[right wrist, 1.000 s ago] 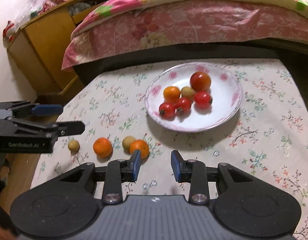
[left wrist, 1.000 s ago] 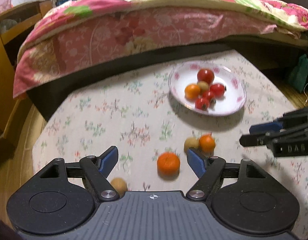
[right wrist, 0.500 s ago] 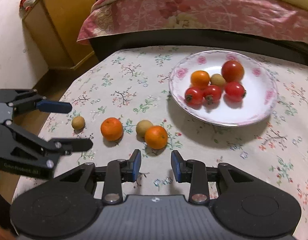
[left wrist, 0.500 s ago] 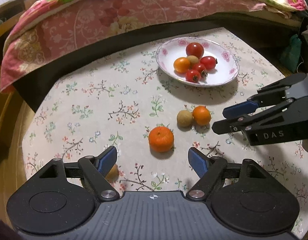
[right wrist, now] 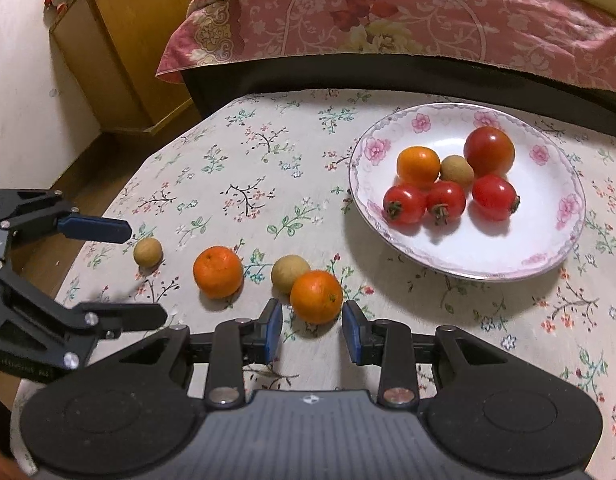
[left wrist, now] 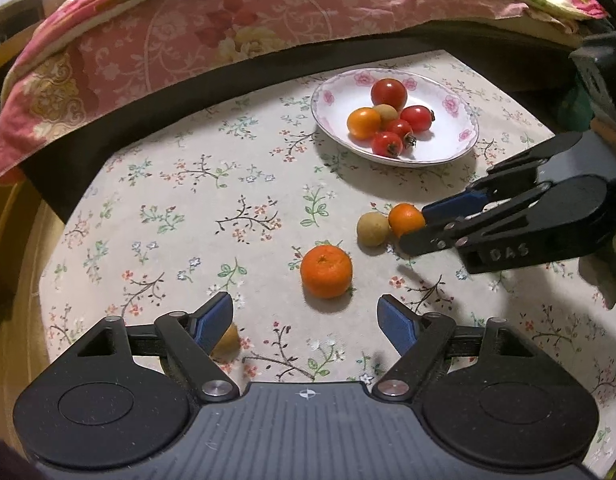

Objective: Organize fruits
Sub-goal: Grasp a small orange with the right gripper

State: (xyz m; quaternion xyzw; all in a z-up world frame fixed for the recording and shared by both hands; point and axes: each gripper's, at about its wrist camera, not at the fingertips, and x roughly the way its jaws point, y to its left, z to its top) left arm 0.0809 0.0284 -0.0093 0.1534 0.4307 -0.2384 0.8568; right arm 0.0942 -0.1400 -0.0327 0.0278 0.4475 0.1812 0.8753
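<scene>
A white floral plate (left wrist: 463, 136) (right wrist: 563, 240) holds several tomatoes, an orange fruit and a tan fruit. Loose on the flowered tablecloth lie a large orange (left wrist: 326, 271) (right wrist: 218, 271), a smaller orange (left wrist: 405, 220) (right wrist: 316, 297), a tan fruit (left wrist: 372, 229) (right wrist: 288, 273) beside it, and another tan fruit (left wrist: 226, 339) (right wrist: 148, 253). My left gripper (left wrist: 306, 318) is open and empty, just short of the large orange. My right gripper (right wrist: 312, 328) is open, its fingertips on either side of the smaller orange, apart from it.
A bed with a pink floral quilt (left wrist: 228, 40) borders the far side of the table. A wooden cabinet (right wrist: 128, 48) stands at the left. The table edge (left wrist: 48, 280) drops off close on the left.
Both grippers have moved forward and lower toward the loose fruit. The right gripper's fingers have opened wider and now flank the smaller orange. The fruit has not moved.
</scene>
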